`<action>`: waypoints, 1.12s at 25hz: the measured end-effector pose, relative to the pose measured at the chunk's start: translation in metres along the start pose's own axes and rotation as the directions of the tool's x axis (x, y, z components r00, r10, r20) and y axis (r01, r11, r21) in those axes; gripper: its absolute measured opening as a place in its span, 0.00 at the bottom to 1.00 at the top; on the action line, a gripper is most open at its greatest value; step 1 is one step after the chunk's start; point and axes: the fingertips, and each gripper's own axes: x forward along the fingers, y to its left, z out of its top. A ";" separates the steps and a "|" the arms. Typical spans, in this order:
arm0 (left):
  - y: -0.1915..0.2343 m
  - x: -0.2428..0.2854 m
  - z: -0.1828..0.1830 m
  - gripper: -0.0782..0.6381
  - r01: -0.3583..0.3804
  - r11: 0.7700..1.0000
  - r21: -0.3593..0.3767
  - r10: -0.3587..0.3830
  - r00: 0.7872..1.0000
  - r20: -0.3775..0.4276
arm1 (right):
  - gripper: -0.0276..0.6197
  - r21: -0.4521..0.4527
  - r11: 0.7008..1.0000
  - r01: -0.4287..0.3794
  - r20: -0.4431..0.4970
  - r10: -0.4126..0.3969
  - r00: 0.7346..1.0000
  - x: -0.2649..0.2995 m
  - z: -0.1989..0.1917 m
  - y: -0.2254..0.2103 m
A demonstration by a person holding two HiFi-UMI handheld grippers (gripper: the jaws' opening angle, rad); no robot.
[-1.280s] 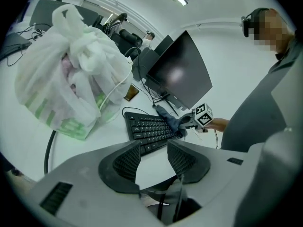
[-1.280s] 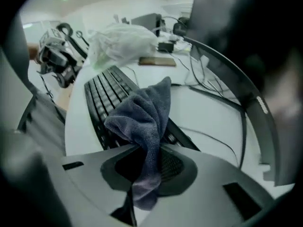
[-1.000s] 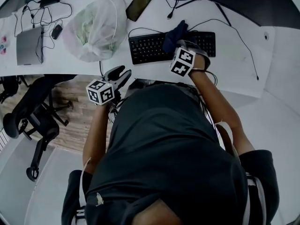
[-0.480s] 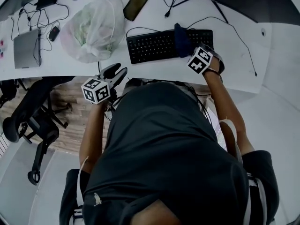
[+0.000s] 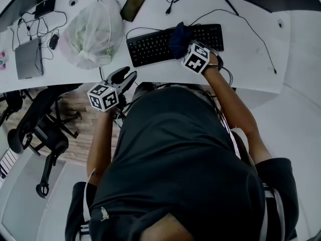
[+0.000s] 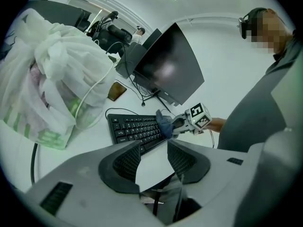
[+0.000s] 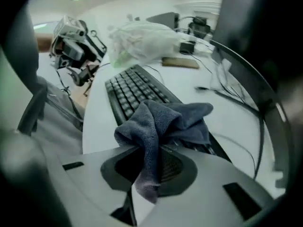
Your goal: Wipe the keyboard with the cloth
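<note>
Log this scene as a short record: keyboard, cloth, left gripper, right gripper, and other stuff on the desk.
keyboard: black keyboard, wired, flat on the white desk
cloth: dark blue cloth, bunched, lying on the keys near the keyboard's middle
right gripper: right gripper, jaws closed on the cloth, pointing steeply down
left gripper: left gripper, jaws apart, empty, by the desk's front edge
other: plastic bag left of the keyboard; phone beyond the keyboard's left end

one keyboard (image 5: 150,48), one cloth (image 5: 178,38) — two tools (image 6: 154,156) (image 7: 149,162)
</note>
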 end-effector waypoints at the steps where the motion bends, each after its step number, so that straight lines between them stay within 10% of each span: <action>1: -0.002 0.001 -0.004 0.35 -0.006 1.000 -0.005 0.006 1.000 -0.004 | 0.14 0.051 0.998 0.039 -0.031 -0.037 0.999 -0.009 -0.030 -0.020; 9: -0.032 0.022 -0.020 0.35 -0.027 1.000 -0.001 0.027 0.999 -0.019 | 0.14 0.289 0.887 0.361 -0.038 -0.366 0.930 -0.113 -0.126 -0.163; 17: -0.065 0.048 -0.020 0.35 -0.053 0.998 0.023 0.053 0.998 -0.012 | 0.14 -0.003 0.986 0.167 -0.062 -0.166 0.984 -0.037 -0.095 -0.101; 21: -0.075 0.052 -0.029 0.35 -0.074 0.997 -0.001 0.074 0.997 0.008 | 0.14 0.041 0.999 -0.019 -0.062 0.022 0.998 -0.037 -0.122 -0.040; 28: -0.097 0.065 -0.047 0.35 -0.076 0.997 -0.006 0.076 0.997 0.011 | 0.14 0.102 0.991 0.087 0.153 -0.102 0.983 -0.043 -0.078 -0.122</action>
